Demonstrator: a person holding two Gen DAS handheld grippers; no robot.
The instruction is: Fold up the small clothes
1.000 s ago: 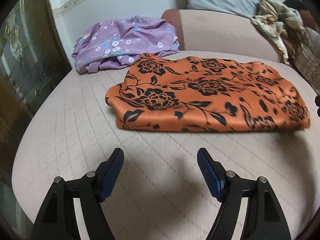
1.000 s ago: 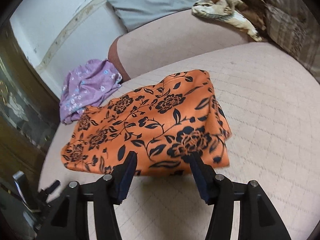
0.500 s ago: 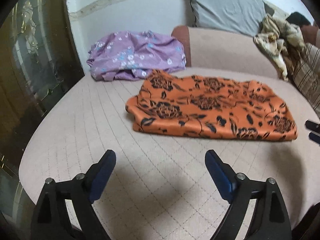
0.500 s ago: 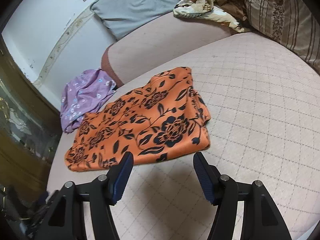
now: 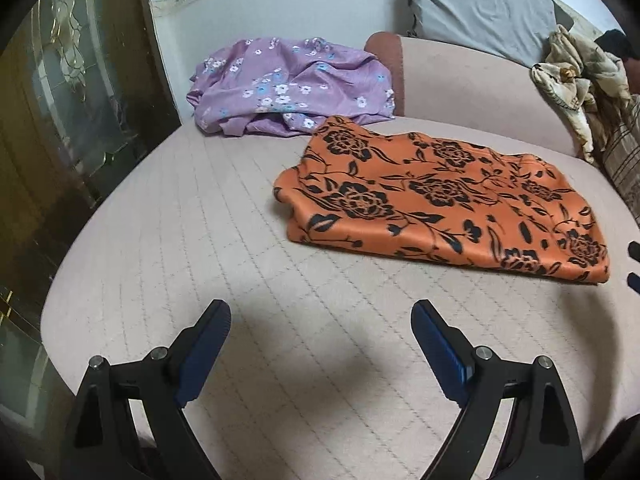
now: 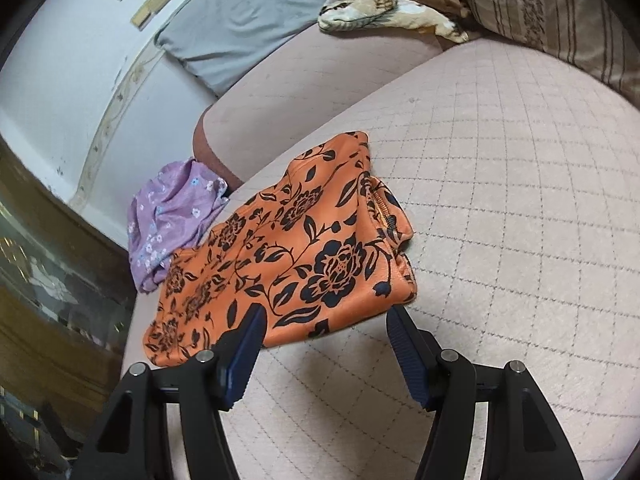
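Note:
An orange cloth with black flowers (image 5: 440, 200) lies folded flat on the quilted pink cushion (image 5: 200, 240); it also shows in the right wrist view (image 6: 288, 248). My left gripper (image 5: 320, 316) is open and empty, held back from the cloth's near left edge. My right gripper (image 6: 324, 316) is open and empty, just above the cloth's near right corner. Its fingertips (image 5: 634, 264) show at the right edge of the left wrist view.
A crumpled purple floral garment (image 5: 288, 84) lies at the back left, behind the orange cloth, and shows in the right wrist view (image 6: 172, 216). A grey pillow (image 6: 240, 20), a beige patterned blanket (image 6: 380, 0) and a striped cushion (image 6: 560, 12) line the back. A glass-panelled cabinet (image 5: 60, 120) stands left.
Both grippers have drawn back from the folded orange cloth and risen a little. The cloth has stayed in place. Both jaws remain open.

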